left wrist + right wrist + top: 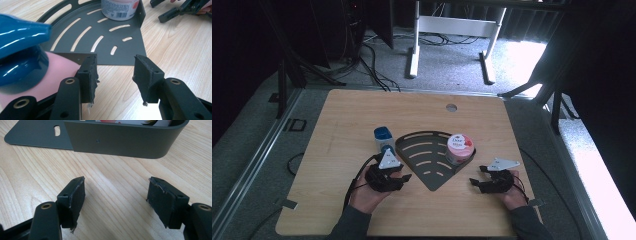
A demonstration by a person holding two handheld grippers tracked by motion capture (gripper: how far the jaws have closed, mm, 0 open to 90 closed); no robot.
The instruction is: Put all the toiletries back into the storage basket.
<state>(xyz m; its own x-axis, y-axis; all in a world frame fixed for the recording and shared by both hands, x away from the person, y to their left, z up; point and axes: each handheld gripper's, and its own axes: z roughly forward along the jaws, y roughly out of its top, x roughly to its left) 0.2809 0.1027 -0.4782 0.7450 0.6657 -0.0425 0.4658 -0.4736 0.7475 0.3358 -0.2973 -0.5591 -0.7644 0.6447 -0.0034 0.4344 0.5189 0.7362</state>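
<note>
A dark grey fan-shaped slotted tray (424, 157) lies in the middle of the wooden table. A jar with a pink lid (460, 146) stands in its right corner, against the raised wall. A bottle with a blue cap (383, 136) stands just off the tray's left edge. My left gripper (404, 173) rests on the table beside that bottle, pointing right at the tray. Its jaws are open over bare wood in the left gripper view (115, 62), with the blue cap (20, 45) close at the left. My right gripper (477, 175) is open too, facing the tray wall (120, 142).
The table has a round cable hole (451, 107) near its far edge. Beyond the table are white desk legs (414, 55) and loose cables on a grey floor. Each gripper trails a black cable toward the near edge. Bare wood surrounds the tray.
</note>
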